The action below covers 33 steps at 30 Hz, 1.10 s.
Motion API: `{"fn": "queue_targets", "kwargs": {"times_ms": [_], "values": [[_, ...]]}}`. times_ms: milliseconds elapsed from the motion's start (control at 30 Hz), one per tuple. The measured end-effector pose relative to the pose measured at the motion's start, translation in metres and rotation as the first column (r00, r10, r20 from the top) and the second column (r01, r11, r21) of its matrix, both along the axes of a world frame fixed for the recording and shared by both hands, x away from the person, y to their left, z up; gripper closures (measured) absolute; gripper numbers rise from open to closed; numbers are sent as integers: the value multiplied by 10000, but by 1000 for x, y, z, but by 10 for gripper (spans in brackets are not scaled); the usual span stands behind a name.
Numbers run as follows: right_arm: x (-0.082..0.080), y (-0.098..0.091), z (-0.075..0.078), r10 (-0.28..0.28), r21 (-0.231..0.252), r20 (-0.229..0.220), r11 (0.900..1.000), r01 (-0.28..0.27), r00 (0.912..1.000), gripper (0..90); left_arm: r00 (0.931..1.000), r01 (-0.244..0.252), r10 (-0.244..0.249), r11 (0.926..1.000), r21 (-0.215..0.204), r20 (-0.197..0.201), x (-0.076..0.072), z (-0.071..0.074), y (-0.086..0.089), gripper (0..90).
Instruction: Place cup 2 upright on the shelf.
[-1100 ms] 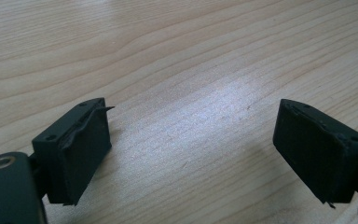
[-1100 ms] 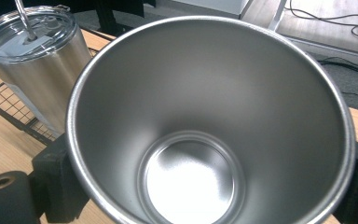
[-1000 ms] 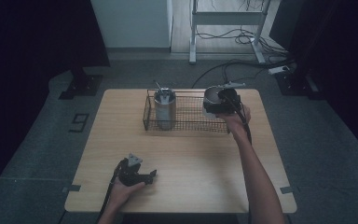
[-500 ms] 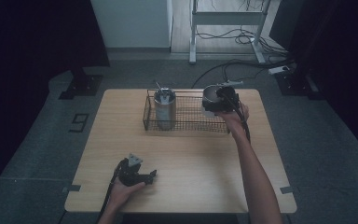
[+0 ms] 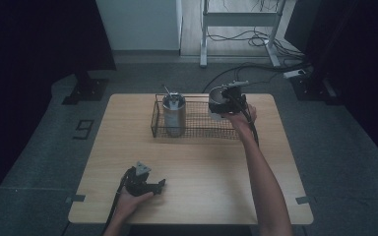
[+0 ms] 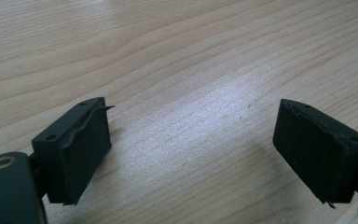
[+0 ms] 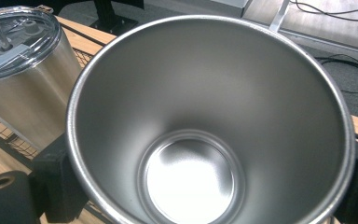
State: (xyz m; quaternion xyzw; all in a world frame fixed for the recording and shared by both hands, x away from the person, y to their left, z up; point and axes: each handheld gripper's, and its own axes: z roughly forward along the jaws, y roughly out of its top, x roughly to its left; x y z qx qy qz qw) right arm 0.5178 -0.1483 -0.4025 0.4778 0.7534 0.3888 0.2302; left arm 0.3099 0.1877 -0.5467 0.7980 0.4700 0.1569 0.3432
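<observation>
High view, upper right: the open steel cup is clamped by the right hand-held gripper and should be lowered level into the wire basket; the left hand-held gripper rests with jaws apart.

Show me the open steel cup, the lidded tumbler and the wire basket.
open steel cup [image 7: 191, 177], right gripper view, inner bottom.
lidded tumbler [image 5: 173, 118], high view, steel side.
wire basket [image 5: 197, 132], high view, front wall.

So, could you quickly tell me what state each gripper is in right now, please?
Left gripper: open, holding nothing, low over the bare wooden table.
Right gripper: shut on the open steel cup, at the wire basket.
</observation>
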Motion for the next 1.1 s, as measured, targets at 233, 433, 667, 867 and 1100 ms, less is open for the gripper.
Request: {"fn": "queue_targets", "kwargs": {"times_ms": [233,433,667,867,1100], "values": [[7,6,-8,-2,-171,-127,9999,-1,9999,74,10000,7,-7,10000,39,-1,0,0,0,110],[12,6,-16,-107,-233,-267,9997,101,9996,74,10000,25,-26,9999,106,20,0,0,-1,110],[19,4,-23,-257,-248,-368,9994,248,9990,74,10000,10,-10,9998,174,34,0,0,-2,110],[22,6,-31,-304,-323,-520,9991,288,9982,74,10000,28,-29,9998,200,41,0,0,-2,110],[27,8,-40,-378,-445,-697,9984,347,9969,74,10000,31,-32,9998,203,48,0,0,-2,110]]}}
